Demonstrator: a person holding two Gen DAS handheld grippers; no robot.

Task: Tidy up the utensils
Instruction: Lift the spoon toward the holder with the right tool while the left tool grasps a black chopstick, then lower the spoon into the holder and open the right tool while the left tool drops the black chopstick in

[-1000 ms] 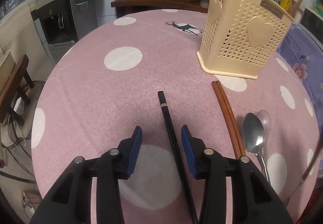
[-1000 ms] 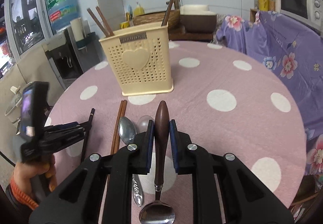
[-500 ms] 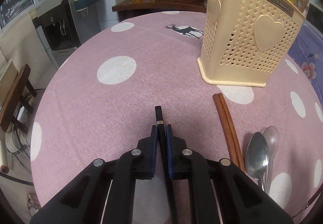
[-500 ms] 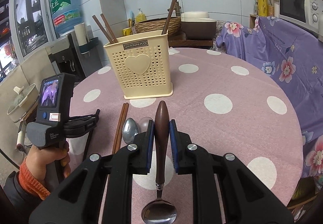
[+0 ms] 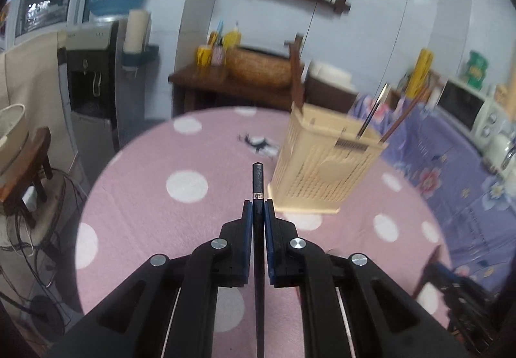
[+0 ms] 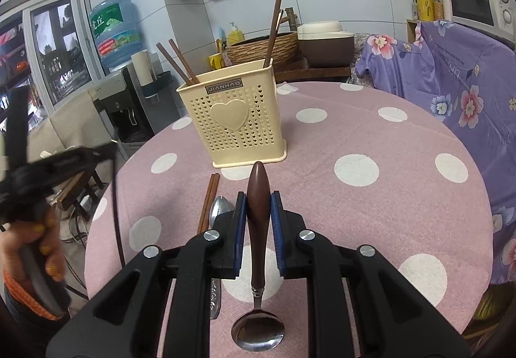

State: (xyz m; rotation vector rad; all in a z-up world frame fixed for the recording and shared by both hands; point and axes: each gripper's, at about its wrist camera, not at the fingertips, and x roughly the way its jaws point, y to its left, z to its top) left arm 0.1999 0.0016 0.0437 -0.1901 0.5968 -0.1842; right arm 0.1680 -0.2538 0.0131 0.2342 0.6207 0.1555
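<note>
Left wrist view: the left gripper point(image 5: 258, 208) is raised above the pink dotted tablecloth point(image 5: 154, 222) and aims forward and somewhat downward, its blue pads point(image 5: 247, 222) clamped tight on a black chopstick point(image 5: 258, 177) whose blunt end sticks out past the fingertips toward twelve o'clock. The cream utensil holder point(image 5: 322, 171) stands at about one o'clock from that tip, blurred, with chopsticks leaning out of its top.

A second ago this gripper was low over the table with its jaws wide, the black chopstick lying flat between them; half a second ago the pads had closed on it while it was still on the cloth. Now the chopstick is off the table and the view takes in much more of the room, so the hand has lifted and tipped up.

In the right wrist view, the right gripper point(image 6: 258, 206) is pinched on the brown wooden handle of a spoon point(image 6: 258, 261), bowl hanging toward six o'clock, unchanged from before. The holder point(image 6: 233, 125) sits at twelve o'clock. A pair of brown chopsticks point(image 6: 208, 203) and a metal spoon point(image 6: 219, 209) lie on the cloth at ten o'clock from the fingertips. The person's left hand point(image 6: 38, 248), blurred, shows at nine o'clock, higher than earlier.
</note>
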